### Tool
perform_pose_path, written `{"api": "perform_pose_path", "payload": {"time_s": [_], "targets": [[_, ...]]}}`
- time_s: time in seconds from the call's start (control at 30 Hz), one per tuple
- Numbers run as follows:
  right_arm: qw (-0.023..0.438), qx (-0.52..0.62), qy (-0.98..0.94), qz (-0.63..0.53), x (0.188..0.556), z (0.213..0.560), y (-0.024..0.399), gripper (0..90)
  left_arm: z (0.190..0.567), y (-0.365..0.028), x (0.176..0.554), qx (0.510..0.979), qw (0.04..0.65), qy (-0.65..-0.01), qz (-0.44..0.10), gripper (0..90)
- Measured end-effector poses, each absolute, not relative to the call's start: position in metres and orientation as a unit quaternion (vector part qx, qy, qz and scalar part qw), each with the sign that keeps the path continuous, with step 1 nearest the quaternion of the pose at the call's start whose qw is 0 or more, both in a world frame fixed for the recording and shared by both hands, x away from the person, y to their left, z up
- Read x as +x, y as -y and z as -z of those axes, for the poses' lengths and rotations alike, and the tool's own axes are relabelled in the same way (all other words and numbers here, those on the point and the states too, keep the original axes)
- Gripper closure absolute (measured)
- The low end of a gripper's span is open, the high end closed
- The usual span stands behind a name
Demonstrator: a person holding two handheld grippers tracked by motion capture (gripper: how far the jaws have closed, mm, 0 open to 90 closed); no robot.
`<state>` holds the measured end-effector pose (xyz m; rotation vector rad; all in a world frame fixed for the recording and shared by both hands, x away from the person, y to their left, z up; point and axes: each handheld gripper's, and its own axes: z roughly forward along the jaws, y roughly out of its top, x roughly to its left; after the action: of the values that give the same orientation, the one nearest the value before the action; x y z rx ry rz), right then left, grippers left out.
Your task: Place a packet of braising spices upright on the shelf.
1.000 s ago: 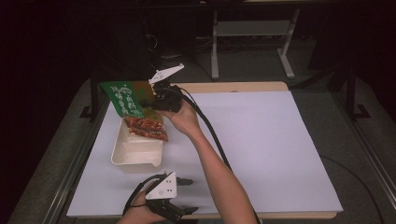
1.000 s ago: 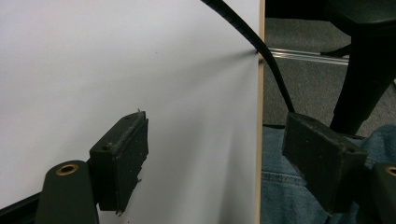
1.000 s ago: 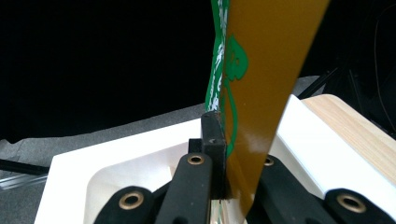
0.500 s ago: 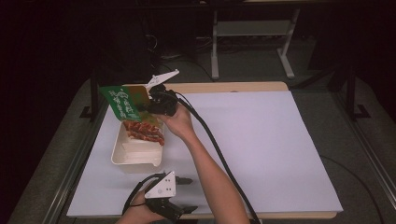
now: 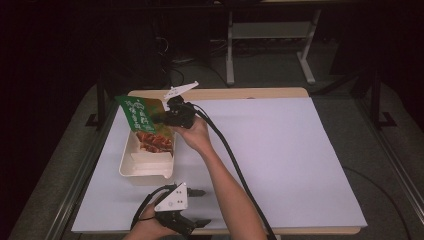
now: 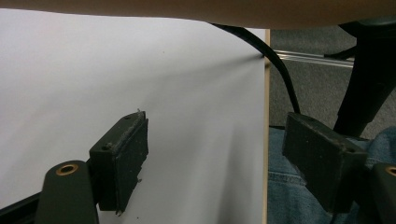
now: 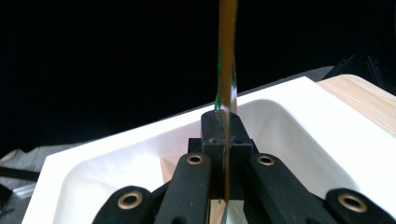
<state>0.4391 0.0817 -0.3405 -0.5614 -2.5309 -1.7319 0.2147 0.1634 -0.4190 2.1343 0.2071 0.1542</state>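
A flat packet [image 5: 144,120], green at the top with reddish-brown food shown lower down, hangs upright over a cream tray [image 5: 131,172] at the table's left. Its lower end reaches into the tray. My right gripper [image 5: 163,119] is shut on the packet's right edge, held by a hand reaching in from below. In the right gripper view the jaws [image 7: 223,130] pinch the packet [image 7: 228,56] edge-on above the tray [image 7: 299,135]. My left gripper [image 5: 200,206] rests at the near table edge, open, with nothing between its pads [image 6: 123,154].
A white sheet [image 5: 280,160] covers the wooden table [image 5: 250,93]. A black cable [image 5: 235,165] trails from the right gripper along the forearm to the near edge. A pale block [image 5: 150,159] lies inside the tray. Metal stand legs [image 5: 230,50] stand behind the table.
The right hand has lowered the packet towards the tray, so its lower end now sits inside. The left gripper has stayed put.
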Motion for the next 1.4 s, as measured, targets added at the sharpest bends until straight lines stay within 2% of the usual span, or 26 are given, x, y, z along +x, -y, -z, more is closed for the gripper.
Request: {"api": "perform_pose_path", "payload": {"time_s": [0.13, 0.17, 0.33, 0.43, 0.6, 1.1, 1.4], "targets": [[0.004, -0.181, 0.816, 0.549, 0.438, 0.338, -0.083, 86.7, 0.419, -0.164, 0.215, 0.873, 0.475, -0.087, -0.063, 21.7], [-0.001, -0.185, 0.817, 0.546, 0.438, 0.338, -0.083, 81.3, 0.419, -0.164, 0.215, 0.873, 0.476, -0.088, -0.063, 21.7], [-0.002, -0.207, 0.821, 0.532, 0.440, 0.336, -0.073, 67.9, 0.420, -0.164, 0.217, 0.874, 0.474, -0.087, -0.064, 21.6], [-0.003, -0.217, 0.821, 0.528, 0.439, 0.331, -0.066, 61.4, 0.420, -0.164, 0.217, 0.874, 0.473, -0.091, -0.063, 21.4], [-0.004, -0.221, 0.826, 0.519, 0.435, 0.328, -0.055, 56.2, 0.420, -0.163, 0.217, 0.874, 0.473, -0.090, -0.064, 21.3], [-0.006, -0.230, 0.829, 0.509, 0.419, 0.324, -0.016, 48.5, 0.424, -0.161, 0.218, 0.877, 0.468, -0.092, -0.060, 21.2], [-0.010, -0.232, 0.828, 0.510, 0.406, 0.323, 0.004, 46.9, 0.425, -0.160, 0.218, 0.876, 0.469, -0.094, -0.059, 21.2]]}}
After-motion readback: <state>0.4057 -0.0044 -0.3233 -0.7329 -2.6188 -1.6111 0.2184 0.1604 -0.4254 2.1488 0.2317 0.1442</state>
